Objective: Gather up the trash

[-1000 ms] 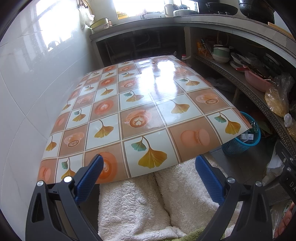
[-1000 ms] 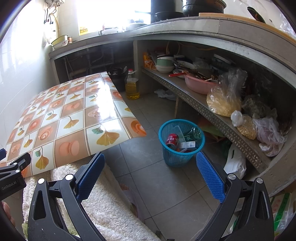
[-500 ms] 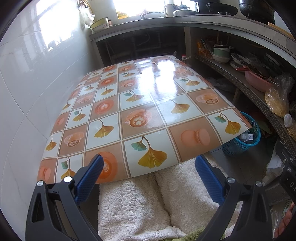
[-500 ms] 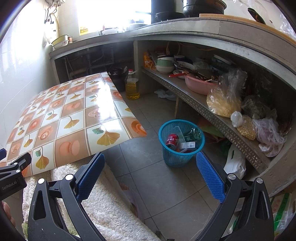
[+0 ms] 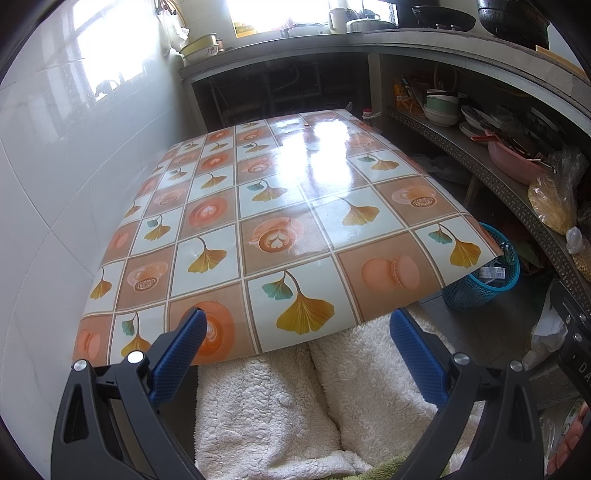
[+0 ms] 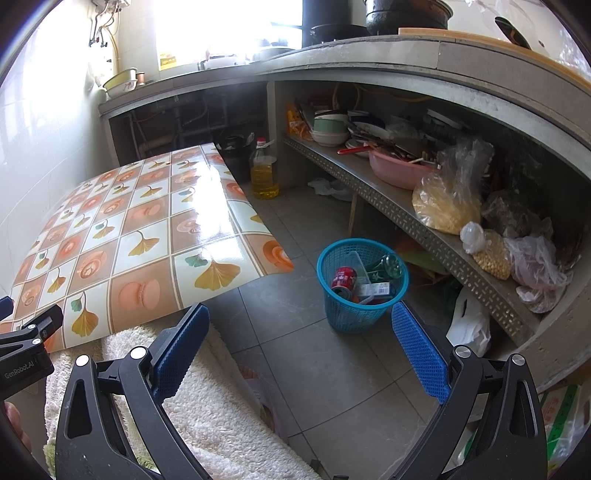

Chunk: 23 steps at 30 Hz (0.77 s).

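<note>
White tiled wall [image 5: 55, 177] filled the frame's left; bright window [image 6: 221, 29] glared at top centre; grey floor tiles [image 6: 332, 369] spread lower right beneath a concrete counter [image 6: 406, 55].

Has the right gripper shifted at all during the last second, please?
No. The right gripper frames the blue basket and table edge exactly as before.

The surface [image 5: 295, 206] is standing against the wall [image 5: 55, 184] on its left, with the counter [image 6: 332, 62] running behind it. A basket [image 6: 360, 314] is sitting on the floor [image 6: 332, 369] to the right of the surface, holding a can [image 6: 343, 277] and a carton [image 6: 375, 289]. A shelf [image 6: 424, 225] is running behind the basket. An oil bottle [image 6: 264, 173] is standing on the floor just beside the surface's far right corner.
</note>
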Available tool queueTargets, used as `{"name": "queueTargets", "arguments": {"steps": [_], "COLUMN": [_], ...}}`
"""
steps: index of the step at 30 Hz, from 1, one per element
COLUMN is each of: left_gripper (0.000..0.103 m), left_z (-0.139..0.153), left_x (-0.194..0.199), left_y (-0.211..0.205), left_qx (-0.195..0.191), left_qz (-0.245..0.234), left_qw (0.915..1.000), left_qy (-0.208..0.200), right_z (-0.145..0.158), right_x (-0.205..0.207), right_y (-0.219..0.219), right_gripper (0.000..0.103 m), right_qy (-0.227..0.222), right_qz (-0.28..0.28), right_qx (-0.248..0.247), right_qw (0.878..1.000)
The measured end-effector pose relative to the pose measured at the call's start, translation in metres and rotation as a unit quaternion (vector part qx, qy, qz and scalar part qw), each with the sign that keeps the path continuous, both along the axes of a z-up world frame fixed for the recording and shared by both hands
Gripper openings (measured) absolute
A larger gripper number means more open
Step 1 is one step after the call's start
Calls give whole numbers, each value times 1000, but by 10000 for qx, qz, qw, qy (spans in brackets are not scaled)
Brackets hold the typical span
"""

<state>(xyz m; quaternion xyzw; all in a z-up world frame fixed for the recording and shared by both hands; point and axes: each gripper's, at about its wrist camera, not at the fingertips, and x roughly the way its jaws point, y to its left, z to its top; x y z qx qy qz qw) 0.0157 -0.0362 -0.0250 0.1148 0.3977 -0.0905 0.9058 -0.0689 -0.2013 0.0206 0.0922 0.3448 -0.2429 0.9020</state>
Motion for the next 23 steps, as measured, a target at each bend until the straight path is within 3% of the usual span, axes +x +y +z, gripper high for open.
{"name": "queueTargets", "arguments": {"steps": [23], "left_gripper": [97], "left_z": [0], "left_x": [0], "left_y": [1], "left_qx": [-3], "left_qz": [-3], "left_qw": [10000], "left_qy": [-2], "right_z": [2], "right_x": [1], "right_y": [0], "right_gripper": [95], "right_qy": [-16], "right_qz": [10], "right_qx": [-13], "right_qw": [10000]}}
